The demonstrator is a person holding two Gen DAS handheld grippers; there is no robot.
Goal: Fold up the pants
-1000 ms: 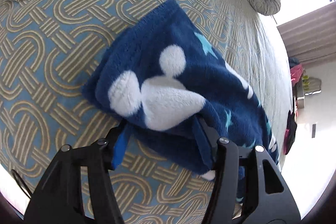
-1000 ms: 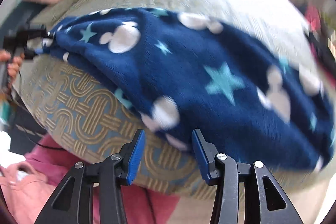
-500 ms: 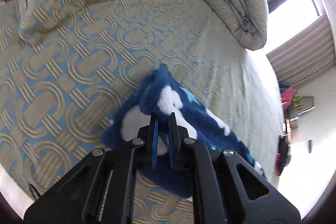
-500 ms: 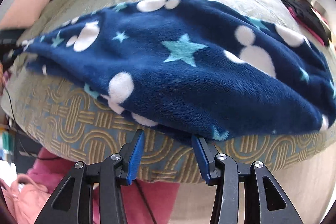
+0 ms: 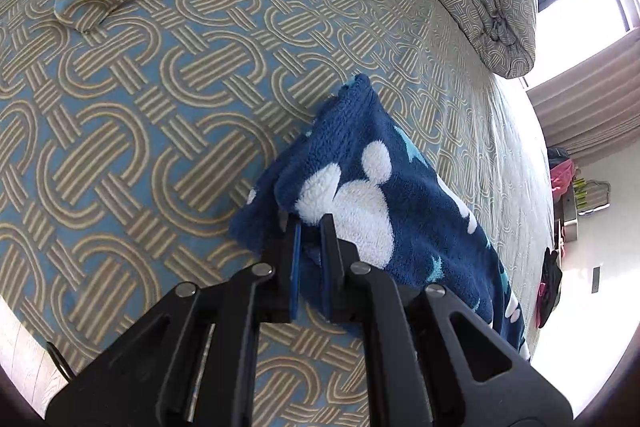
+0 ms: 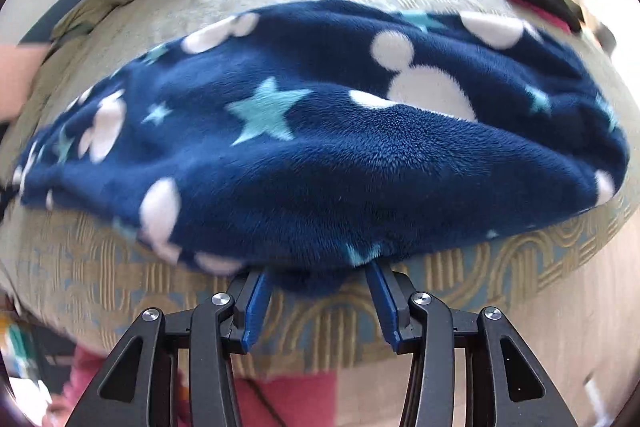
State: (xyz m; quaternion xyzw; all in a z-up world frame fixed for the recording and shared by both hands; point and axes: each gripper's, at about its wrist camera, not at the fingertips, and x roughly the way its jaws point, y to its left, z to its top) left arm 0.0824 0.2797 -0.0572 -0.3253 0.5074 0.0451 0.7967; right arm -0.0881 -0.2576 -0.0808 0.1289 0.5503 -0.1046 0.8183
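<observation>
My navy fleece pants (image 5: 400, 203) with white mouse heads and teal stars lie lengthwise along the near edge of the blue-and-tan patterned bed (image 5: 160, 87). Left gripper (image 5: 310, 227), angled steeply down, has its fingers pinched on one end. Right gripper (image 6: 316, 279) fingers are closing around the edge fold, not gripping yet.

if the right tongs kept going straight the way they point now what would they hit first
Most likely the near edge of the fleece pants: a fold already sits between the closing right tongs. Right under it lies the patterned bedspread, though depth is hard to judge.
</observation>
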